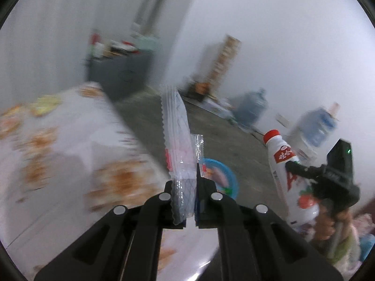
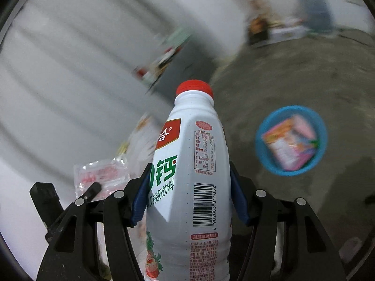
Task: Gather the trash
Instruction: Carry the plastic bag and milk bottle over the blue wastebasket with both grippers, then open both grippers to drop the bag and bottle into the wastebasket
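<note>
The left gripper (image 1: 185,187) is clamped on a clear plastic wrapper (image 1: 178,145) that stands up between its jaws, above the near edge of a table with a white, orange-patterned cloth (image 1: 70,145). The right gripper (image 2: 188,187) grips a white milk-drink bottle (image 2: 189,175) with a red cap (image 2: 194,88), its blue pads (image 2: 238,194) pressing both sides. On the grey floor to the right sits a blue basin (image 2: 260,138) holding a pink packet (image 2: 290,142). Far off, by the wall, stand large water jugs (image 1: 253,105), blurred
</note>
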